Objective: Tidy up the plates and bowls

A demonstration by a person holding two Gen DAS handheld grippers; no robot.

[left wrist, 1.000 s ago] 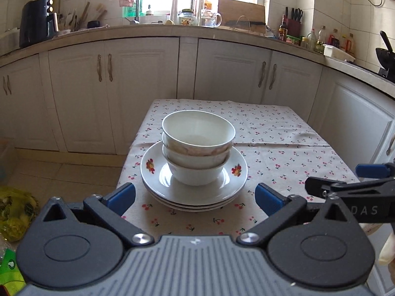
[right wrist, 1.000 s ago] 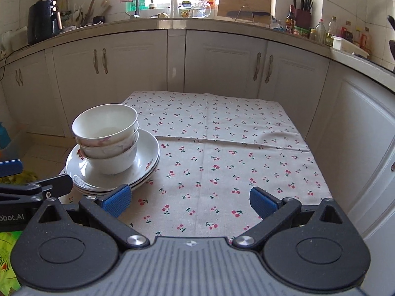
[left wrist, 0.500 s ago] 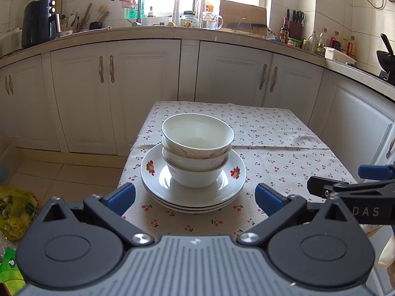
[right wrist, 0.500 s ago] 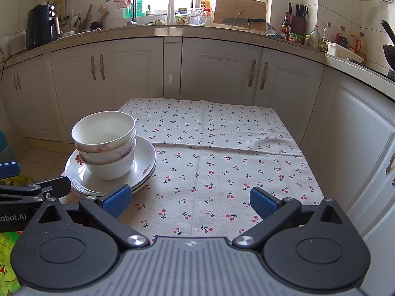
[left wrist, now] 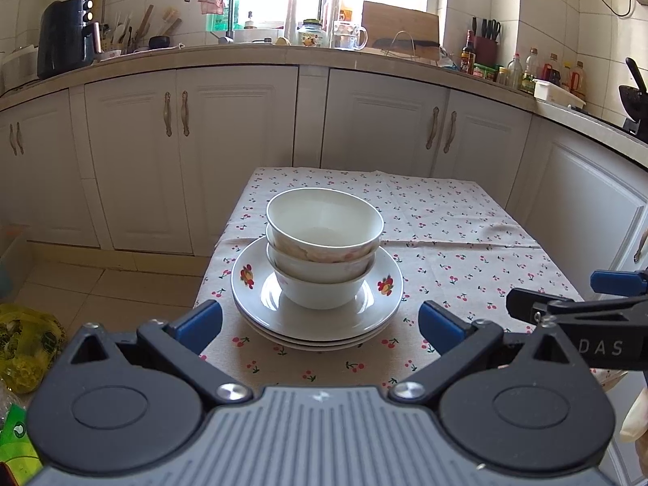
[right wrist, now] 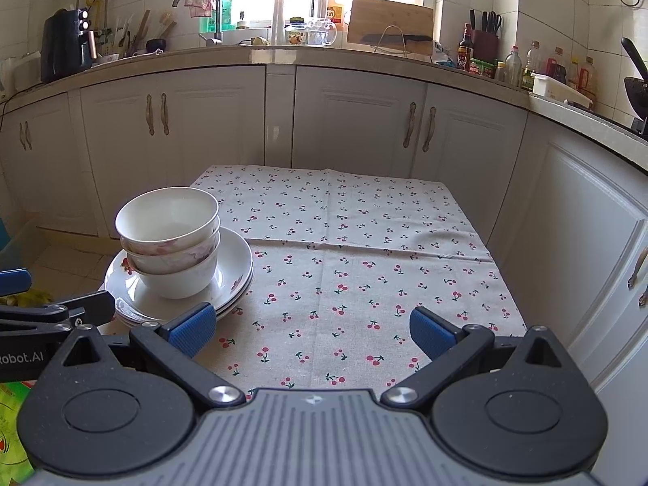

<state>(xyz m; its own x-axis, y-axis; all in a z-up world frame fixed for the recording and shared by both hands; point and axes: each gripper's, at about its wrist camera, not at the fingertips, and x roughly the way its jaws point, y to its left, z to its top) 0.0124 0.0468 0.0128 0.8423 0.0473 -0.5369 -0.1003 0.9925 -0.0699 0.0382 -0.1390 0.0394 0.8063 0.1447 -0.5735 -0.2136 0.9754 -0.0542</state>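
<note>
Three white bowls [left wrist: 324, 239] are nested upright on a stack of white plates [left wrist: 380, 308] with flower marks, near the table's front left corner. My left gripper [left wrist: 318, 322] is open just short of the plates, with nothing between its blue pads. The right wrist view shows the same bowls [right wrist: 168, 235] and plates [right wrist: 237, 267] at the left. My right gripper [right wrist: 312, 328] is open over bare cloth to the right of the stack. The right gripper's fingers [left wrist: 567, 312] poke in at the right of the left wrist view.
The table [right wrist: 364, 267] wears a cherry-print cloth. White cabinets [left wrist: 227, 154] and a cluttered counter [left wrist: 283, 48] run behind and along the right. A yellow bag [left wrist: 24, 340] lies on the tiled floor at the left.
Both grippers have drawn back and risen slightly, so the stack looks a little farther away. The bowls and plates have not moved. Both grippers stay open.
</note>
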